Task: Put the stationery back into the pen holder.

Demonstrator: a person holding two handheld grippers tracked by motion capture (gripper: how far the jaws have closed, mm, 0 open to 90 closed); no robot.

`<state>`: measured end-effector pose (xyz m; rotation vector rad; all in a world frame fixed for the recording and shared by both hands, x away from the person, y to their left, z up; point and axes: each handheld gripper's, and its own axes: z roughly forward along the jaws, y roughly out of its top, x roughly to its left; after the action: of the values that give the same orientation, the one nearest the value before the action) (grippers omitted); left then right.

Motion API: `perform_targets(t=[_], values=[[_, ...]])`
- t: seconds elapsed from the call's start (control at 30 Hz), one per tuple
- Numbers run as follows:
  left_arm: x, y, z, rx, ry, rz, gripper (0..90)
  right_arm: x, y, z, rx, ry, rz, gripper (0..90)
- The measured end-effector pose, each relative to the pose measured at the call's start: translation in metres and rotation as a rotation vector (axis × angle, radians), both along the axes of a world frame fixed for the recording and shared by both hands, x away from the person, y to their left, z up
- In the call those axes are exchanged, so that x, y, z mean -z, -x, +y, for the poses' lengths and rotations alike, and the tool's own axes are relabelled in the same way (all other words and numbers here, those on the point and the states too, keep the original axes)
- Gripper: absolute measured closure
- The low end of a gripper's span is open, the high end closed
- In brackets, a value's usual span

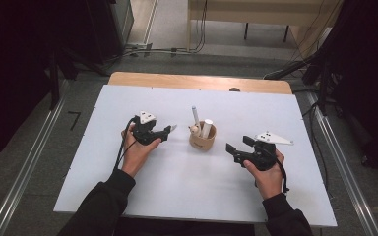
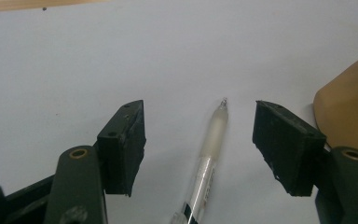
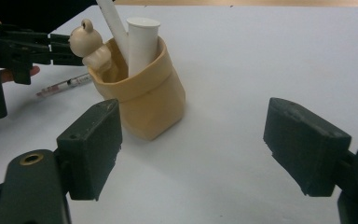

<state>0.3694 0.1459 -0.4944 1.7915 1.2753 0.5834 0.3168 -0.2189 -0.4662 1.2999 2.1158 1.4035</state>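
In the left gripper view the pen's (image 2: 210, 148) rear end is cut off at the bottom edge. It lies between the jaws of the left gripper (image 2: 199, 140), pads clear of it on both sides, so the jaws are released. The right gripper (image 3: 191, 149) hangs released too, facing the tan holder (image 3: 142, 100) that carries a bear-topped pen (image 3: 87, 44) and white tubes. The bench (image 1: 177, 167) is white; dark floor and cables lie beyond.
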Motion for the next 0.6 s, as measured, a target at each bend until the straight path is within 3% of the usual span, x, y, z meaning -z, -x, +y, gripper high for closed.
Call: perform_targets(t=[0.6], values=[[0.013,-0.011,-0.010,0.037,-0.047,0.042,52.1,0.001,0.000,0.000,0.001,-0.003,0.005,18.6]])
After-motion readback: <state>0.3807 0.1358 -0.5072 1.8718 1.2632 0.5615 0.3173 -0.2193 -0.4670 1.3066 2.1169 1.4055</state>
